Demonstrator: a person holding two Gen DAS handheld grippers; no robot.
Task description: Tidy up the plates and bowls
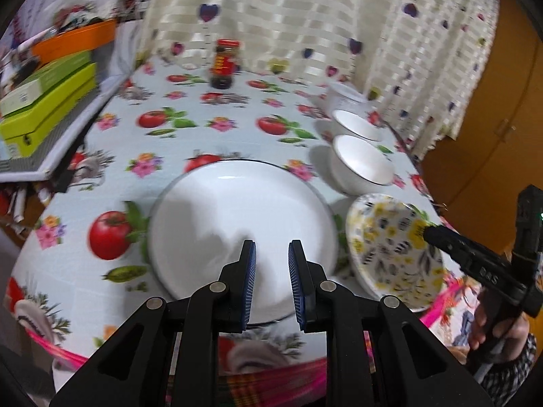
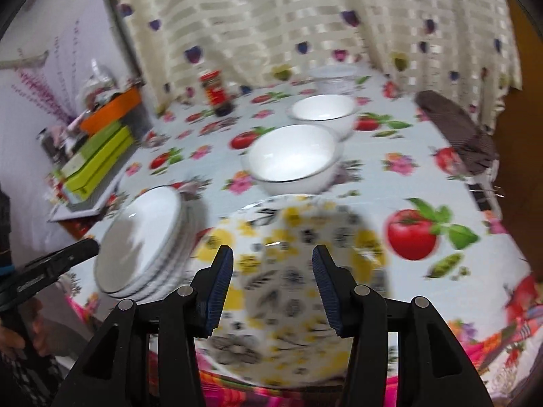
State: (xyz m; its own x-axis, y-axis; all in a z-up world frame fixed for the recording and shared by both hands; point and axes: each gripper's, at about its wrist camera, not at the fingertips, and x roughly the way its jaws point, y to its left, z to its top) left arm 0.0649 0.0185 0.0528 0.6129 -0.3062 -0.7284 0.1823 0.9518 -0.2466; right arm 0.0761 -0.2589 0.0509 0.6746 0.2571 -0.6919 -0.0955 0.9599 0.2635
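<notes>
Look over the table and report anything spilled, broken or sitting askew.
Nothing spilled or broken. The stack of white plates is stepped, not squared up, and the floral plate lies at the table's front edge, seemingly overhanging it. Both white bowls stand upright.

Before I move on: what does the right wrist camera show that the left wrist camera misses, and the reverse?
Right wrist only: the white plates are a stack, seen edge-on, and a dark brown cloth lies at the table's far right.

Left wrist only: the wooden cabinet door right of the table.

Both: the yellow-flowered patterned plate, two white bowls, the dark red-labelled bottle and the green boxes.
</notes>
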